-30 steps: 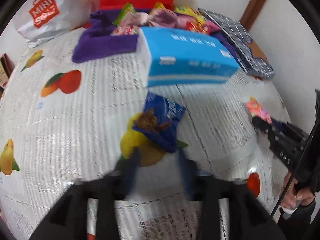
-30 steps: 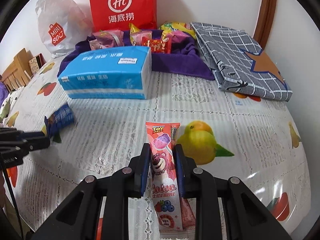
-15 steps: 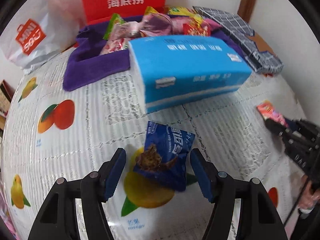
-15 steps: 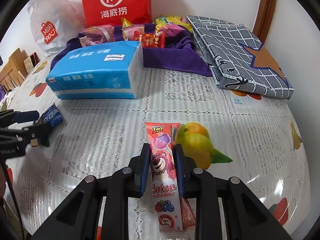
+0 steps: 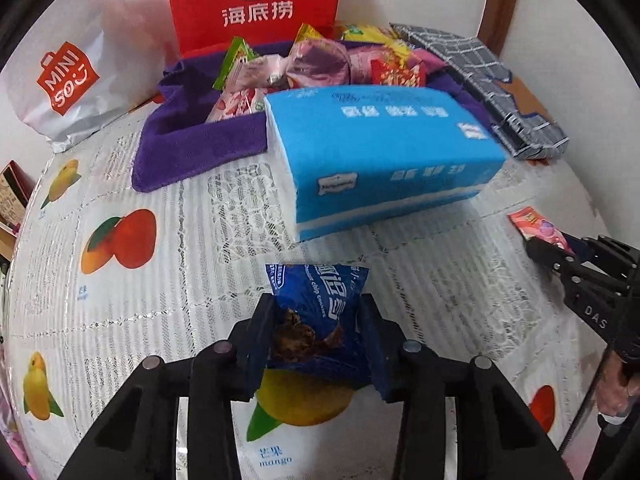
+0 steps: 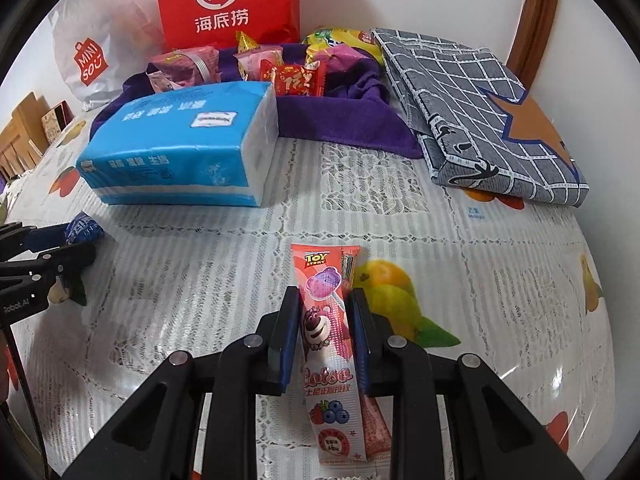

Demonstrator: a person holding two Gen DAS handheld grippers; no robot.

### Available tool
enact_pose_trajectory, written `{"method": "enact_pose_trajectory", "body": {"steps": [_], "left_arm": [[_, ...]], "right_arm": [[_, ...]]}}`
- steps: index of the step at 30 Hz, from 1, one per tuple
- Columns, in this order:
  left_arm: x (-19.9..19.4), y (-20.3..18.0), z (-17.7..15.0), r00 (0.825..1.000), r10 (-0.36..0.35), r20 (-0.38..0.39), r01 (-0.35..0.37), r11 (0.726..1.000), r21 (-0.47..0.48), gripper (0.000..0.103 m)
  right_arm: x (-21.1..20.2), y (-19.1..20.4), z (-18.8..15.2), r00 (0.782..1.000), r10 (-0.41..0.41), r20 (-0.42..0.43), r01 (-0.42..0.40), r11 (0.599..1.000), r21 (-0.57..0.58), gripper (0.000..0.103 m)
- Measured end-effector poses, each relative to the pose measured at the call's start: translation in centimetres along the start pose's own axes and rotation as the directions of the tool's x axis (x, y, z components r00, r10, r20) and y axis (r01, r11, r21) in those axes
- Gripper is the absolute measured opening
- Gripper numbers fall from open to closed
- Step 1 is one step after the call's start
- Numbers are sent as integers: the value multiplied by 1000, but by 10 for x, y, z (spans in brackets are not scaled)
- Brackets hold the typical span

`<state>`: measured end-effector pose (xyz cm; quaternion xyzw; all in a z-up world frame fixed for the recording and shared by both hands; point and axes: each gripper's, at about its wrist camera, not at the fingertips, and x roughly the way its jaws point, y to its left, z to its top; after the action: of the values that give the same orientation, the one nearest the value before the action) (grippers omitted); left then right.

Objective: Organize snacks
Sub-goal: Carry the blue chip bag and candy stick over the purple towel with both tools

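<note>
A blue chocolate-chip cookie packet (image 5: 320,292) lies on the fruit-print tablecloth (image 5: 160,280), between the pads of my left gripper (image 5: 316,308). The jaws are closing and both pads touch the packet's sides. In the right wrist view, my right gripper (image 6: 324,300) is shut on a long pink Lotso snack packet (image 6: 326,332) that lies on the cloth. The same pink packet (image 5: 536,226) shows at the right edge of the left wrist view. A purple towel (image 5: 200,148) at the back holds several snacks.
A blue tissue pack (image 5: 380,152) lies in front of the purple towel. Behind stand a red paper bag (image 5: 256,0) and a white Miniso bag (image 5: 68,80). A folded grey checked cloth (image 6: 480,112) lies at the back right, near the wall.
My left gripper has moved forward around the blue cookie packet, and its jaws have narrowed from wide apart until they touch the packet. The right gripper still holds the pink packet in place.
</note>
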<state>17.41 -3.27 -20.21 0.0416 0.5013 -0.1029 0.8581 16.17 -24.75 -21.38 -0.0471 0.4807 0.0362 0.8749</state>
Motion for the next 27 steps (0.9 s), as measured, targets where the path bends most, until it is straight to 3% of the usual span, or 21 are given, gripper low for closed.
{"method": "enact_pose_trajectory", "body": {"steps": [13, 27], "left_arm": [[-55, 9, 11, 996, -33, 82, 37, 998, -44, 40], [-92, 12, 64, 989, -42, 144, 51, 997, -60, 40]], "right_arm": [[-51, 19, 23, 995, 13, 99, -9, 999, -36, 25], [-88, 20, 83, 982, 19, 190, -14, 999, -29, 25]]}}
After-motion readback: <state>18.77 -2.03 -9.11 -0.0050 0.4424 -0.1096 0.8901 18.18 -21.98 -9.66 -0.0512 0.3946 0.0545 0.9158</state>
